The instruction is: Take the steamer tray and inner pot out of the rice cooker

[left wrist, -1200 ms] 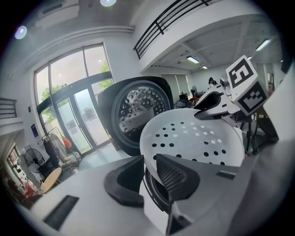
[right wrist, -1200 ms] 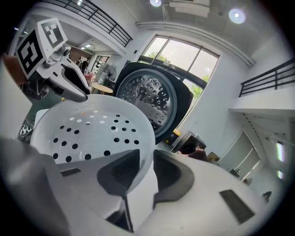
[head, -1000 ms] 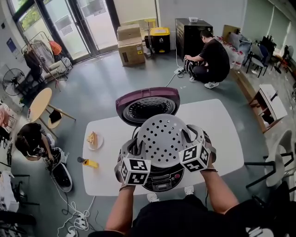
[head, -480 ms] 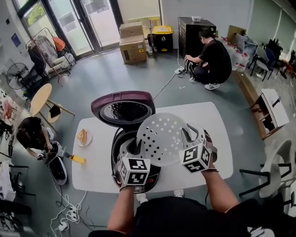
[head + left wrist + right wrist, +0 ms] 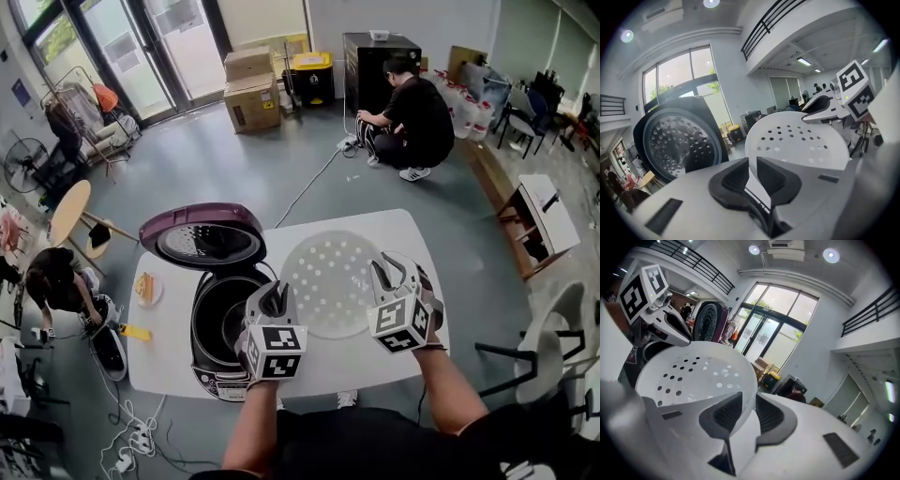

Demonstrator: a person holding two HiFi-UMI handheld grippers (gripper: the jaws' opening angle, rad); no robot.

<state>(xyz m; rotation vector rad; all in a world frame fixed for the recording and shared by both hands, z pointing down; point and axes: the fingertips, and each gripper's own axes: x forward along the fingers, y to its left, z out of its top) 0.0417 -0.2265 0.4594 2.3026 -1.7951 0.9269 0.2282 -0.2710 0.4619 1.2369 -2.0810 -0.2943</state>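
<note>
Head view, nearest first: the left tongs (image 5: 273, 300) and right tongs (image 5: 394, 274) hold the tray (image 5: 330, 279) between them by opposite sides of its rim, level and hole-side up, over the bare right part of the surface (image 5: 417, 234) and just beside the cooker (image 5: 214, 367). In the left gripper view the tongs (image 5: 752, 171) are nearly closed on the thin white rim of the tray (image 5: 797, 140) and have just been closing a little tighter on it; in the right gripper view the tongs (image 5: 747, 411) stand just as narrow, clamped on the rim of the tray (image 5: 693, 376). So the tray is clear of the cooker, and the step in hand looks like carrying it to a resting place. The next move should be to lower it flat onto the surface and let both sides go together, then turn to the pot (image 5: 223, 317), which seems to sit yet in the cooker's dark well. There is bare room under and beyond the tray, but the surface's right and near edges are close, so it should land well inboard. The raised lid (image 5: 202, 234) stands behind the cooker, a plate (image 5: 145, 288) lies at the left edge, and a person (image 5: 412, 112) crouches well apart.
</note>
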